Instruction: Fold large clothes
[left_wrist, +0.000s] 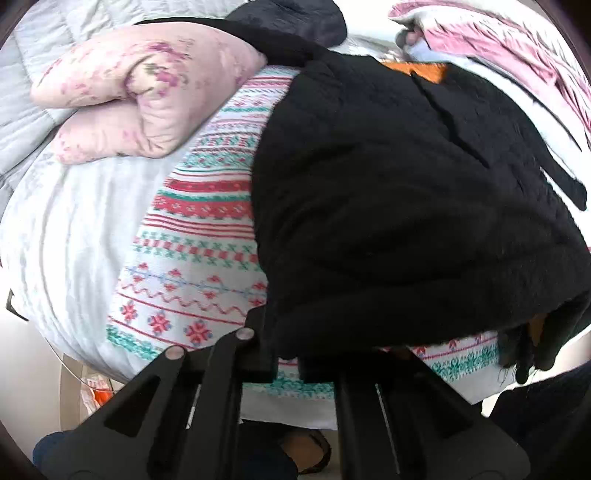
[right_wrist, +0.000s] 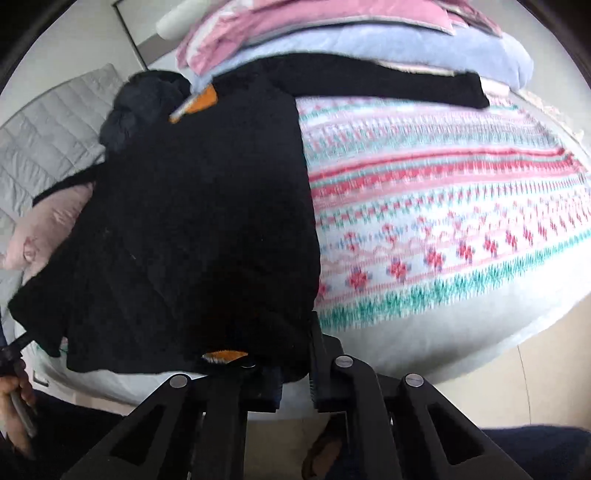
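Note:
A large black quilted garment (left_wrist: 388, 192) with an orange lining (left_wrist: 413, 70) lies spread flat on a patterned red, teal and white blanket (left_wrist: 199, 236) on the bed. One sleeve (right_wrist: 388, 86) stretches out to the right at the far end. My left gripper (left_wrist: 288, 356) is at the near hem's left corner, jaws shut on the hem. My right gripper (right_wrist: 295, 376) is shut on the hem at its right corner, next to a strip of orange lining (right_wrist: 223, 356). The fabric hides both gripper tips in part.
A pink floral pillow (left_wrist: 147, 92) lies at the far left of the bed, over a grey quilted cover (right_wrist: 48, 140). Folded pink and blue blankets (right_wrist: 369, 40) are stacked at the back. A dark navy garment (right_wrist: 147, 99) sits by the collar. A person's sandalled foot (left_wrist: 306, 450) stands below.

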